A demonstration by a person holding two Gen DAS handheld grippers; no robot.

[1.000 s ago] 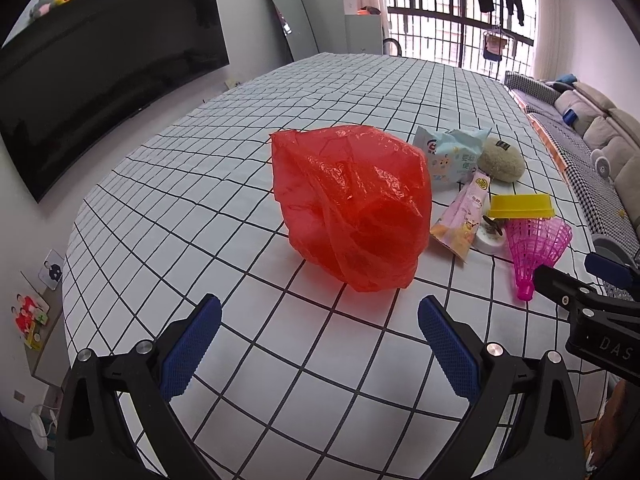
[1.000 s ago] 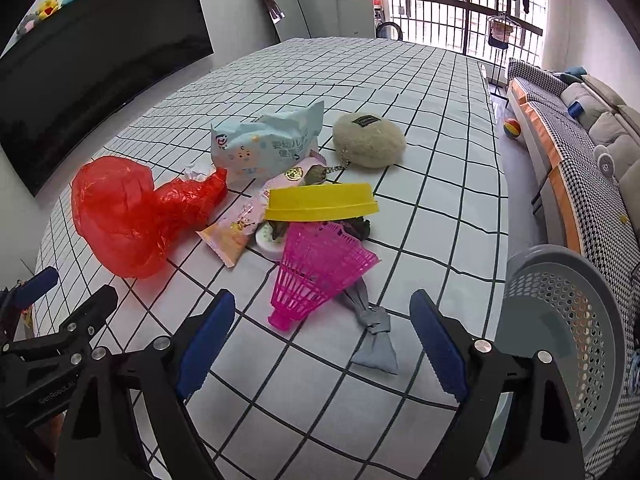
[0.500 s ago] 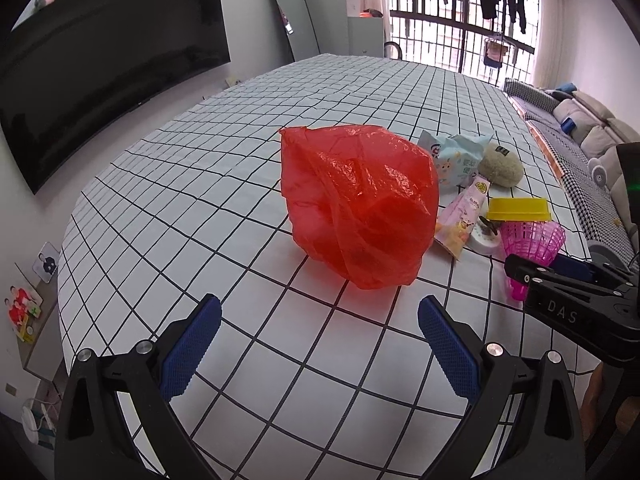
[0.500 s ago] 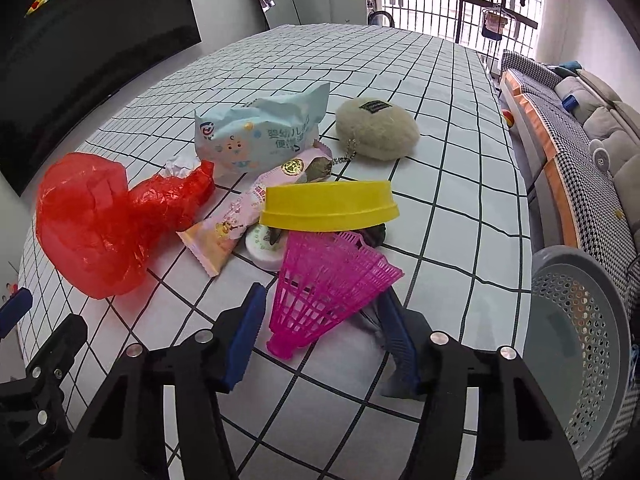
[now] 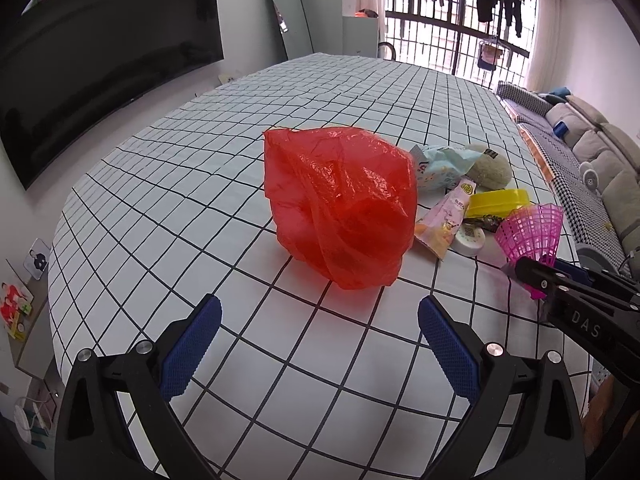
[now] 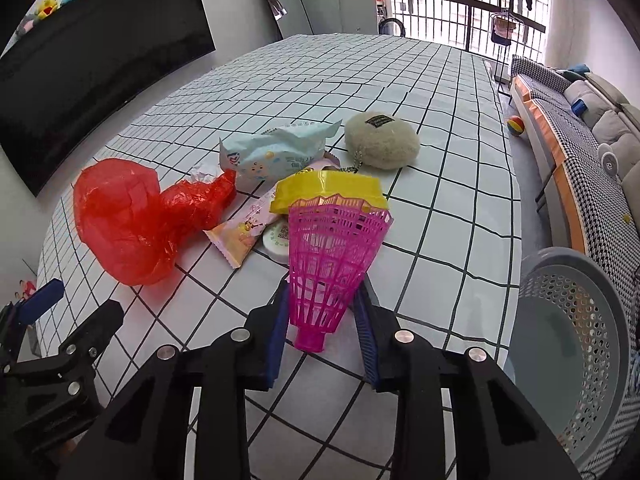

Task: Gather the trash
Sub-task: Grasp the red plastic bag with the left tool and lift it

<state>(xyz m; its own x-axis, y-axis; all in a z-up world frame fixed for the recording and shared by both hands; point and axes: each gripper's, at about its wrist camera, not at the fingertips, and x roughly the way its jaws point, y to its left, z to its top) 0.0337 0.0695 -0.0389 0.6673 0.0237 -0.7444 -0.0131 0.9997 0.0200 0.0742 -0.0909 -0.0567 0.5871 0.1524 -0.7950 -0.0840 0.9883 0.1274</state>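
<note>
My right gripper [image 6: 324, 286] has a pink plastic shuttlecock [image 6: 332, 248] between its blue pads. The jaws are closing, and both pads touch the narrow part of the mesh skirt. The shuttlecock's cap points toward the camera. In the left wrist view the same shuttlecock [image 5: 532, 232] stands at the far right above the right gripper's black tips. A crumpled red plastic bag [image 5: 340, 208] lies on the checked tablecloth [image 5: 160, 184], ahead of my left gripper [image 5: 319, 306]. That gripper is open over bare cloth with nothing between its fingers.
Behind the shuttlecock lie a yellow lid [image 6: 328, 190], a pink snack wrapper [image 6: 244, 236], a white round cap [image 6: 278, 240], a pale blue wipes pack [image 6: 276, 152] and a beige plush pouch [image 6: 382, 140]. A grey perforated basket [image 6: 572, 340] stands off the table's right edge.
The right gripper's jaws went from wide apart to pressing on the pink shuttlecock, which now tilts up between them. The left gripper has stayed open in place.
</note>
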